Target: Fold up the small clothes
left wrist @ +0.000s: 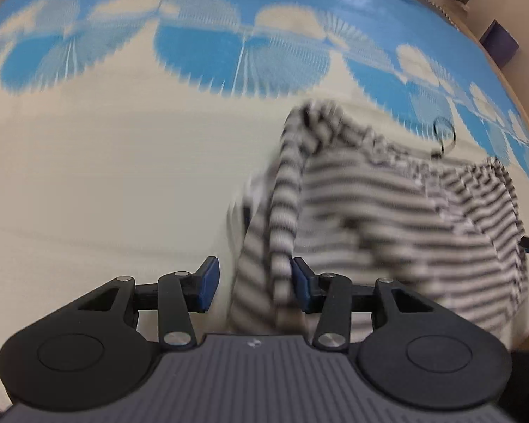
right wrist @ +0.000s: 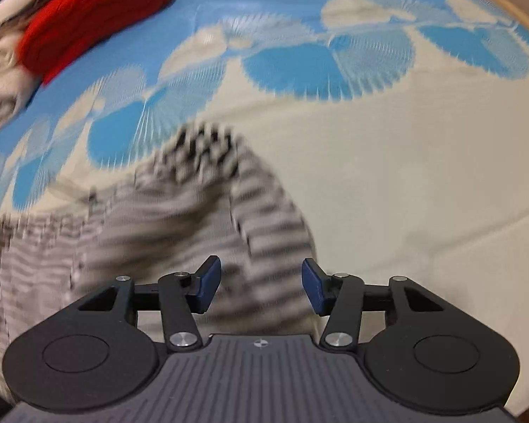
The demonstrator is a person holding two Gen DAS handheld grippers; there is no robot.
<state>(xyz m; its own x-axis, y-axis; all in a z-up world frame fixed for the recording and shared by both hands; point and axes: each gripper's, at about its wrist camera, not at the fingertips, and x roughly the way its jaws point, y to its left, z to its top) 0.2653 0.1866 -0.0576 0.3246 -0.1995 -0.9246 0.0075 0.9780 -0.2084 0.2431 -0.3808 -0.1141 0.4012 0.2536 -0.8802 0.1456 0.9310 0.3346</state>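
Striped garment point(left wrist: 388, 211) is lying rumpled mid-bedspread point(left wrist: 123, 176), toward its blue-patterned edge, while left gripper point(left wrist: 254, 285) and right gripper point(right wrist: 261, 285) are standing half-open, gripping nothing; loose sleeves risk snagging pads and undoing the fold

Cream-and-blue patterned bedspread point(left wrist: 123, 162); beige wall point(left wrist: 490, 3) behind.

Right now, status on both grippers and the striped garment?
Left gripper open, striped garment draped between its pads. Right gripper open above the same cloth. Red folded item lies far off; nothing in the way.
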